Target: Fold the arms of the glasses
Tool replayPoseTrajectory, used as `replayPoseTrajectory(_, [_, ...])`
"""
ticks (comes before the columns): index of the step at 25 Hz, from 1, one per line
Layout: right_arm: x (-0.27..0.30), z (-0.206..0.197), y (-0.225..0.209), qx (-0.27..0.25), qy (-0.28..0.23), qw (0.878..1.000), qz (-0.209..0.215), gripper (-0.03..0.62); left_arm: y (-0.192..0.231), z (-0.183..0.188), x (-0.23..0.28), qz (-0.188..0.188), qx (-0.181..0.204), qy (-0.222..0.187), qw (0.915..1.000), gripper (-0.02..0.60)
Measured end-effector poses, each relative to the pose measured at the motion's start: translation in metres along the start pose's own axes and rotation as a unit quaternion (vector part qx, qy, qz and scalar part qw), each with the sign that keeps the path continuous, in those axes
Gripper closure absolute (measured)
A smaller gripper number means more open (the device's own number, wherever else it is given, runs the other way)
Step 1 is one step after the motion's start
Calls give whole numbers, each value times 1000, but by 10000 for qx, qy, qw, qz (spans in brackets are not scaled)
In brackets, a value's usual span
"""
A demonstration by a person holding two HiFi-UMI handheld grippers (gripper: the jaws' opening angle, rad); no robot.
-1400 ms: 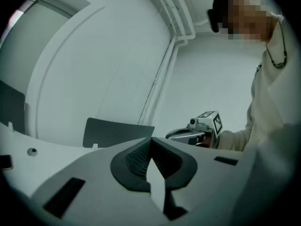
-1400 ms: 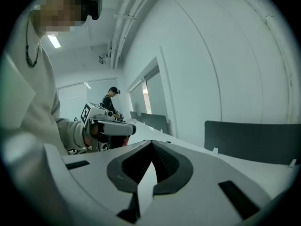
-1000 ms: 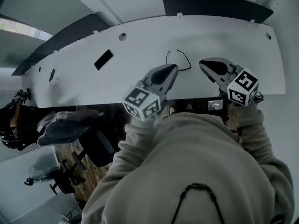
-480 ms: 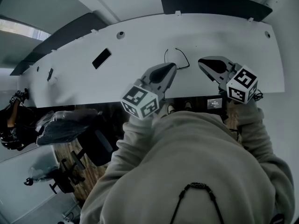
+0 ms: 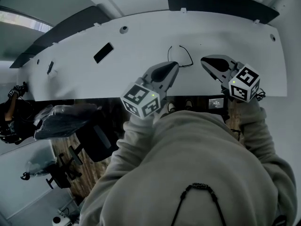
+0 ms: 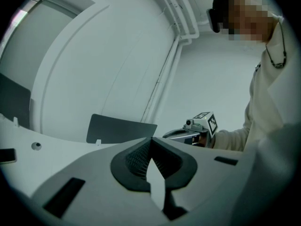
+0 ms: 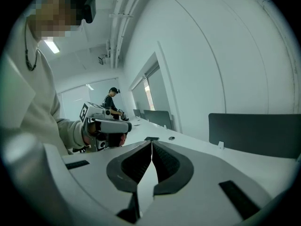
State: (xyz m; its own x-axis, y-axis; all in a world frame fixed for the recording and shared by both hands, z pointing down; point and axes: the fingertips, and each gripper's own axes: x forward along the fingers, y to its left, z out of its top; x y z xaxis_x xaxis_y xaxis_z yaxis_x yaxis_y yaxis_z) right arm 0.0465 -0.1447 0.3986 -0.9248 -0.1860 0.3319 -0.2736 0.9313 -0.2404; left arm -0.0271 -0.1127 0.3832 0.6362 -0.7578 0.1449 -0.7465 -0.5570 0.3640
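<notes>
The glasses (image 5: pixel 187 55), a thin black wire frame, lie on the white table (image 5: pixel 141 55) just beyond both grippers. My left gripper (image 5: pixel 174 65) hovers at their near left side with its jaws shut and nothing between them. My right gripper (image 5: pixel 203 60) is a little to the right of the glasses, also shut and empty. In the left gripper view the shut left gripper (image 6: pixel 151 140) points across the table toward the right gripper (image 6: pixel 190 133). In the right gripper view the closed right gripper (image 7: pixel 151 142) faces the left gripper (image 7: pixel 106 125). Neither gripper view shows the glasses.
A flat black slab (image 5: pixel 103 52) and a round grommet (image 5: pixel 123 29) lie on the table's left half. Dark partition panels (image 5: pixel 221 4) stand along the far edge. An office chair (image 5: pixel 89 135) is below the near edge. Another person (image 5: pixel 11 112) is at far left.
Only the head view has shifted slightly; both grippers stay shut in the same places beside the glasses.
</notes>
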Motion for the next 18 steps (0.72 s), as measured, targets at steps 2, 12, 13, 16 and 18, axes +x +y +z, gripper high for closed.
replayPoseTrajectory(2, [4, 0, 1, -48, 43, 10000, 53, 572, 2, -1, -4, 69, -25, -11, 10000, 576])
replayPoseTrajectory(12, [29, -7, 6, -452, 447, 9973, 373, 571, 14, -5, -32, 551, -133, -120, 9983, 577])
replayPoseTrajectory(13, [31, -7, 7, -475, 471, 9969, 407, 571, 15, -7, -35, 607, -163, -128, 9979, 577])
replayPoseTrajectory(16, [37, -7, 6, -555, 542, 9958, 493, 571, 20, -14, -44, 792, -296, -138, 9963, 577])
replayPoseTrajectory(18, [44, -9, 2, -584, 603, 9950, 546, 571, 23, -18, -49, 893, -356, -138, 9953, 577])
